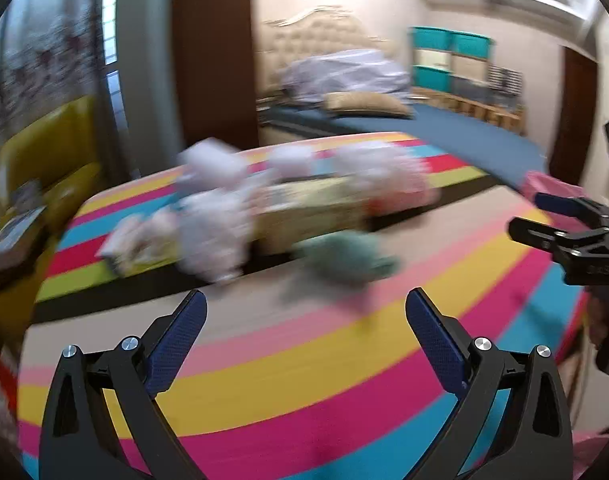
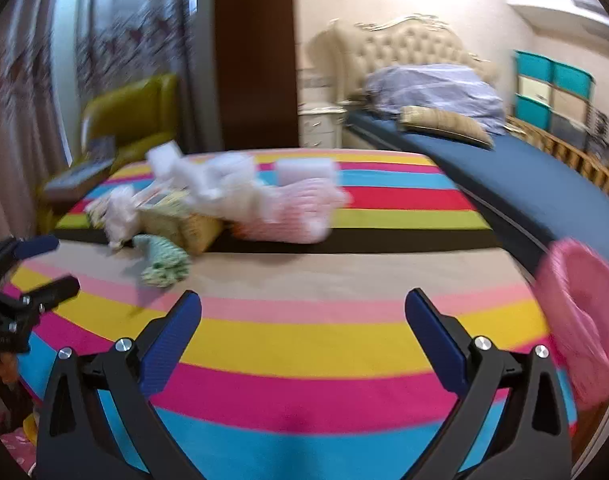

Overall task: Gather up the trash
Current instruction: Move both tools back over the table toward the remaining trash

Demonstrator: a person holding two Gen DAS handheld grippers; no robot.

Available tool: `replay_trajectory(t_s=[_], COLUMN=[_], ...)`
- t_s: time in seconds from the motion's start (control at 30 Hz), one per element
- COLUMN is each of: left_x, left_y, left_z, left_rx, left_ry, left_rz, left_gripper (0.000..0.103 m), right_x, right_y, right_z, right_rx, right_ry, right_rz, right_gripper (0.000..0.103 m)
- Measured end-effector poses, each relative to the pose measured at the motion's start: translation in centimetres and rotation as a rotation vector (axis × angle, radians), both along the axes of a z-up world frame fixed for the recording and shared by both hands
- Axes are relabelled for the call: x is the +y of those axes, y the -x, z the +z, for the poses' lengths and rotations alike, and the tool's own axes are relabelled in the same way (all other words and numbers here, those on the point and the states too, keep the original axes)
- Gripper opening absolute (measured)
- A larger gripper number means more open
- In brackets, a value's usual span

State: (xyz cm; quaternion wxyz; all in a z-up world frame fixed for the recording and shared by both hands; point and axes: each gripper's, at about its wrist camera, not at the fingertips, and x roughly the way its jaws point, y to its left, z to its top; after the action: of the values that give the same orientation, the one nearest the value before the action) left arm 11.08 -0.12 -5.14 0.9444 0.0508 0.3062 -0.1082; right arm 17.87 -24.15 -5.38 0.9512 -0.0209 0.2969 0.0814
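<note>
Two black grippers with blue pads, left gripper [image 1: 306, 312] and right gripper [image 2: 303, 311], both hover with jaws wide and empty over one striped multicoloured cloth-covered counter [image 2: 304, 344]. One blurred heap of white and pink crumpled trash [image 2: 240, 196] lies mid-counter, with one green crumpled wad [image 2: 162, 262] just in front. Only the right wrist view shows the whole pink plastic basket [image 2: 580, 320] at the counter's right edge, and the white nightstand [image 2: 320, 126]

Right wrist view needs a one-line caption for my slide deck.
Open right hand-held gripper over a striped cloth, trash pile ahead, pink basket at right.
</note>
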Motion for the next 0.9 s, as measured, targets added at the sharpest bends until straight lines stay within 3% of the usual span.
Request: replay_trajectory(t_s=[0.13,0.27,0.4,0.7,0.77,0.83,0.87,0.9], left_x=[3.0,4.0,3.3,3.5,3.1,2.6,2.2,2.0], left_y=[-0.6,-0.6,-0.6,-1.2,-1.5,-1.7,-1.7,-1.8], left_z=[-0.2,-0.4,-0.7,-0.2,-0.5,-0.7,-0.9,-1.0], left_rx=[-0.002,0.014,0.028,0.027,0.041,0.049,0.052,0.054], left_ry=[0.011,0.043,0.058,0.092,0.092,0.085,0.084,0.084], left_rz=[0.079,0.094,0.078,0.111,0.110,0.103,0.094,0.085], left_gripper=[0.095,0.095,0.095,0.095,0.095,0.095,0.095,0.095], right_x=[3.8,4.7,4.6,7.2,7.6,7.5,7.2,7.1], right_y=[-2.3,-5.2,-8.5,-13.3,-14.2,-14.2,-13.9,-13.5], right_z=[0.2,1.0,1.4,1.3,0.9,0.7,0.7,0.6], right_rx=[0.009,-0.012,0.006,0.018,0.049,0.075,0.089,0.091], right_ry=[0.071,0.116,0.089,0.128,0.123,0.083,0.061,0.061], right_rz=[0.047,0.039,0.047,0.158,0.187,0.215,0.218,0.212], right_gripper=[0.099,0.098,0.098,0.096,0.083,0.051,0.045,0.030])
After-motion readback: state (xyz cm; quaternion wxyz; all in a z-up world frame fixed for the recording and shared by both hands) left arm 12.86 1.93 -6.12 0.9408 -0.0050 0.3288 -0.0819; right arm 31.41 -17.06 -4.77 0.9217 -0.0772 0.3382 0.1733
